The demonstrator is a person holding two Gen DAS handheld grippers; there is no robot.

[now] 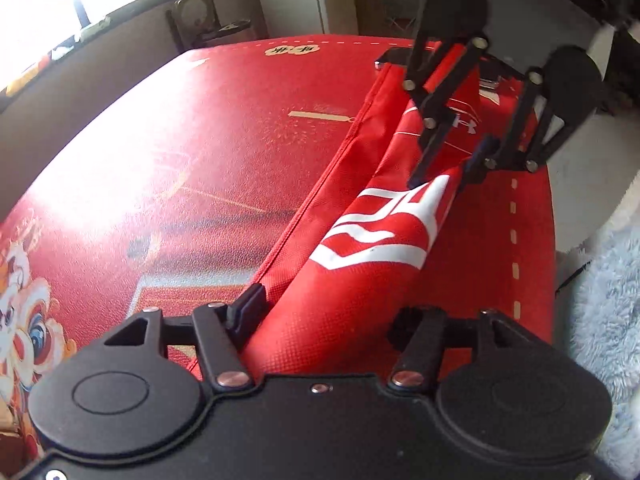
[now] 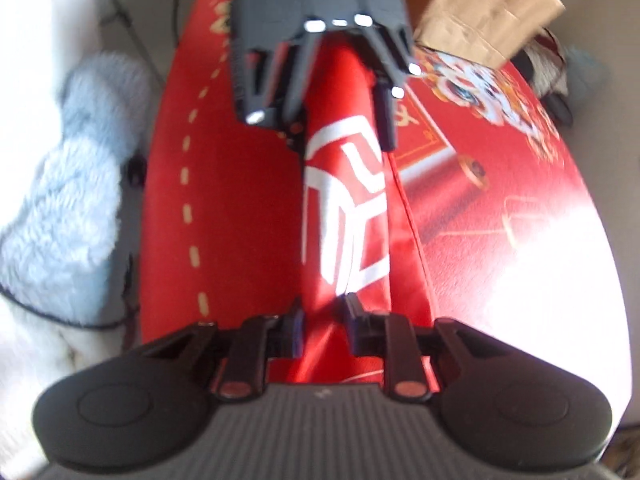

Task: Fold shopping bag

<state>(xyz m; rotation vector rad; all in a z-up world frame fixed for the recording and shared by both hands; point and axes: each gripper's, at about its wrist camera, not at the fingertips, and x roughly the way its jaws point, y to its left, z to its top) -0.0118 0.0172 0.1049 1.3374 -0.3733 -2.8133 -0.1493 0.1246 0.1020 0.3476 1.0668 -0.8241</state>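
Where the red shopping bag [image 1: 360, 236] is stretched into a long narrow band above the red tabletop [image 1: 168, 184], large white angular lettering is printed on its raised fold, though no word can be made out; a small white emblem farther along the bag is seen in the left wrist view, too small to be named with certainty. Yellow characters are printed on the tabletop's cover beyond the bag's far end, blurred past reading, and a lion-dance face [image 2: 460, 80] is drawn on the cover beside the bag. The left hand-held gripper [image 1: 320, 320] is seen at one end of the bag with its fingers apart, the fabric bulging between them; whether the cloth is actually pinched cannot be told. The right hand-held gripper [image 2: 322, 322] is set at the opposite end, its fingers drawn close on either side of a gathered ridge of the bag, apparently clamped on it. Each gripper is seen facing the other along the bag. A dashed yellow line runs near the tabletop's edge just beside the bag, with a pale fluffy rug [image 2: 64, 184] past that edge. Broad bare cover lies on the bag's other side. A brown paper bag [image 2: 488, 12] rests at the tabletop's corner, well apart from the shopping bag.
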